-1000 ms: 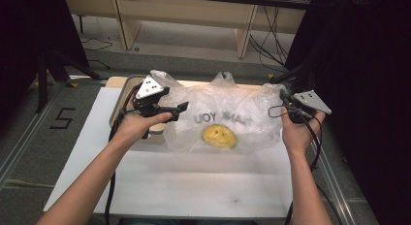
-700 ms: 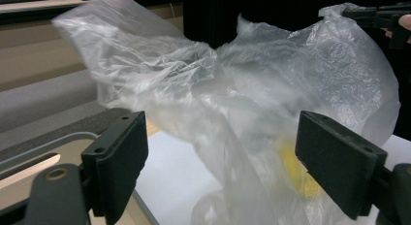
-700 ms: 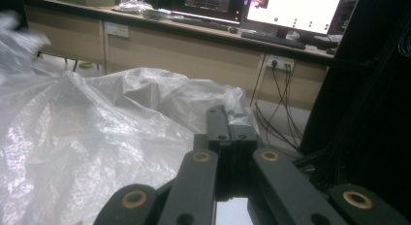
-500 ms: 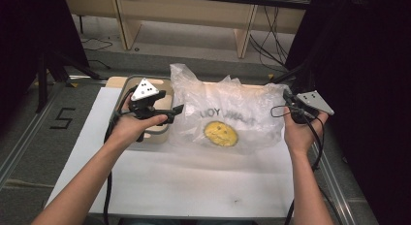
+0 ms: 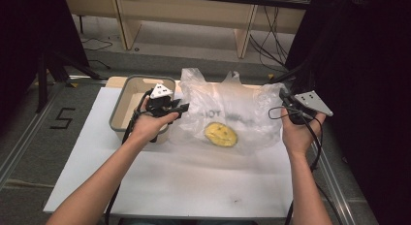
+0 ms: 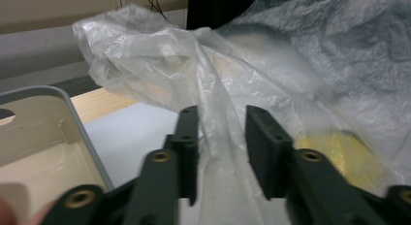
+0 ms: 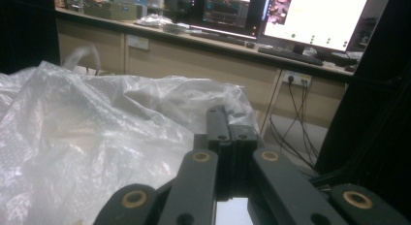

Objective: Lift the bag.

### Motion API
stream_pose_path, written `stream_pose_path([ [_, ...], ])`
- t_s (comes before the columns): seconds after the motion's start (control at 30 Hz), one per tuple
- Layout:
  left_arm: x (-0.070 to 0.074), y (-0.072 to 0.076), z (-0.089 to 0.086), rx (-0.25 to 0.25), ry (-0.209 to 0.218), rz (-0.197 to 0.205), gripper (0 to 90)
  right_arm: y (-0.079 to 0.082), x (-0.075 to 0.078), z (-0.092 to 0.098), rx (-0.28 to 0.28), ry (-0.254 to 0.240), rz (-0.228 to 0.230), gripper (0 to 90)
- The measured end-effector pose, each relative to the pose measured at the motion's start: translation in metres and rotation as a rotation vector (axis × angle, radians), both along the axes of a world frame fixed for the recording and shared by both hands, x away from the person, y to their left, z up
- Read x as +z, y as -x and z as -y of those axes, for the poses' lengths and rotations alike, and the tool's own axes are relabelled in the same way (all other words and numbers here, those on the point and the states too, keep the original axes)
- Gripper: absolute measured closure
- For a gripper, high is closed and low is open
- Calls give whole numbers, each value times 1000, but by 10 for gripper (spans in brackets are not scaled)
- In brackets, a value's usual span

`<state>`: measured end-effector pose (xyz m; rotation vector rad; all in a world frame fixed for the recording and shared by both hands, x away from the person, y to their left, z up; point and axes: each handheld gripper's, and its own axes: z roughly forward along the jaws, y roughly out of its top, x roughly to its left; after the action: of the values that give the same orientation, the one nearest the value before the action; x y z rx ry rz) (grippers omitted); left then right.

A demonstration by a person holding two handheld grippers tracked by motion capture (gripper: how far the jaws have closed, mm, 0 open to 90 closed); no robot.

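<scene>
A clear plastic bag (image 5: 228, 108) with a yellow round thing (image 5: 221, 134) in it lies spread on the white table (image 5: 194, 186). My left gripper (image 5: 183, 108) is at the bag's left edge, next to a beige bin (image 5: 118, 113). In the left gripper view a twisted fold of the bag (image 6: 218, 89) runs between the jaws of the left gripper (image 6: 220, 123); they have just been closing, and a gap still shows. My right gripper (image 5: 283, 96) holds the bag's right edge. In the right gripper view its jaws (image 7: 227, 116) are shut together against the plastic bag (image 7: 97, 137).
The bin stands open at the table's left back, close behind my left hand. A wooden shelf unit (image 5: 194, 16) stands beyond the table on the floor. Desks with lit monitors (image 7: 315, 16) stand behind the bag in the right gripper view. Black drapes flank both sides.
The left hand has sunk toward the table and the bag's left side has come down with it, uncovering the bin. The left jaws have narrowed. The right hand has kept still.
</scene>
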<state>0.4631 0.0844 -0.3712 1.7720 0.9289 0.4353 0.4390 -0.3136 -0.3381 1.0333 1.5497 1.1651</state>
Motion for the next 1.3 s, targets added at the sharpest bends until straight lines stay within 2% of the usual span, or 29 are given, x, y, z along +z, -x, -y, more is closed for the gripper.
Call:
stream_pose_path([
  [0.07, 0, 1, 1, -6, 1, 8, 805, 0, 0, 1, 15, -7, -10, 900],
  [0.13, 1, 2, 2, -13, -14, 28, 861, 2, 0, 2, 19, 0, -9, 900],
  [0.23, 3, 6, 0, -18, -30, 51, 871, 4, 0, 4, 27, -9, -14, 895],
  [0.33, 4, 10, -2, -18, -32, 68, 871, 5, -2, 7, 45, -22, -35, 818],
  [0.47, 4, 12, -4, -12, -45, 76, 851, 5, -7, 9, 66, -31, -82, 715],
  [0.57, 4, 13, -3, -13, -68, 85, 818, 7, -8, 11, 84, -61, -92, 623],
  [0.7, 2, 14, -2, -17, -89, 84, 798, 9, -8, 12, 116, -75, -115, 508],
  [0.87, -1, 15, -1, -21, -103, 80, 777, 13, -10, 14, 136, -74, -128, 451],
  [1.1, -1, 16, -1, -25, -106, 75, 754, 19, -7, 15, 143, -91, -113, 410],
  [1.3, 2, 19, -3, -30, -106, 81, 643, 23, -5, 16, 151, -106, -109, 400],
])
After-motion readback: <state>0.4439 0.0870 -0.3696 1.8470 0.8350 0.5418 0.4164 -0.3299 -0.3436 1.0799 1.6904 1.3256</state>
